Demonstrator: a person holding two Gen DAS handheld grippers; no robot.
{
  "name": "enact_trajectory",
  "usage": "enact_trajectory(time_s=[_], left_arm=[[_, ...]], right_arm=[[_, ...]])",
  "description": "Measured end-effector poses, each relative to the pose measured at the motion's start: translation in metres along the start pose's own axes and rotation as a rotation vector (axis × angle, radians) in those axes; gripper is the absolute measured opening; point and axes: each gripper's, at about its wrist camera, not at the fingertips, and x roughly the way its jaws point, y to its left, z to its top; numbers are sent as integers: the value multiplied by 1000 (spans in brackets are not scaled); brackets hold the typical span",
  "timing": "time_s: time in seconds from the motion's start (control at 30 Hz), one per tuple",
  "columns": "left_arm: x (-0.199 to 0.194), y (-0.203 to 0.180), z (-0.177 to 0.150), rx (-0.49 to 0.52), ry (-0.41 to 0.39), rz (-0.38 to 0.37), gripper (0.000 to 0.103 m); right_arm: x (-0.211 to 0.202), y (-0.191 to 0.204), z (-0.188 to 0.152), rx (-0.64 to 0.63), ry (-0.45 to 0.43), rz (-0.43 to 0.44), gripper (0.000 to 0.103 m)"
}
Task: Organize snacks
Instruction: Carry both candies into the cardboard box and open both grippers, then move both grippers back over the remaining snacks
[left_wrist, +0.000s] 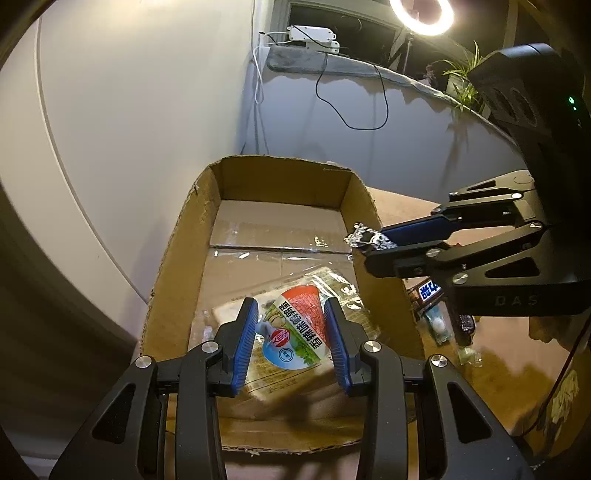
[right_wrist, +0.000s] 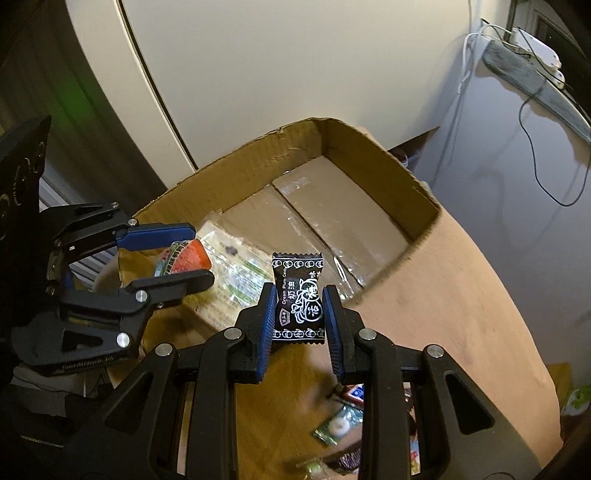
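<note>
You are carrying both snacks to the cardboard box: left gripper clamping the flat packet over it, right gripper pinching the black candy beside its rim; next, be releasing each inside

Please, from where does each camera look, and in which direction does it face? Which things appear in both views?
Left wrist: sits on the left gripper, faces down into the cardboard box; its fingers clamp a clear snack packet; the right gripper enters from the right.
Right wrist: sits on the right gripper, faces down over the box's near rim; holds a black plum candy; the left gripper shows at left.
Shared: box, packet, both grippers, white power strip.
</note>
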Motion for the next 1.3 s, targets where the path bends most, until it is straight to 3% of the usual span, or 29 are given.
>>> enact_trajectory(time_s=[0.2, 0.33, 0.7, 1.2, 1.27, 1.3], left_arm=[[-1, 1, 1, -11, -3, 9, 41], [-4, 1, 1, -19, -12, 13, 48], [-15, -14, 1, -3, -32, -6, 48], [-14, -87, -8, 81, -9, -125, 48], [-11, -98, -10, 95, 3, -141, 48], [-10, -102, -11, 100, 8, -148, 48]], right_arm=[[5, 6, 5, -19, 8, 11, 28], [1, 6, 6, -12, -2, 8, 39], [-17, -2, -3, 12, -25, -7, 40], [-63, -64, -77, 116, -20, -113, 41], [-71, -76, -91, 137, -17, -132, 48], [-74, -81, -96, 145, -17, -139, 58]])
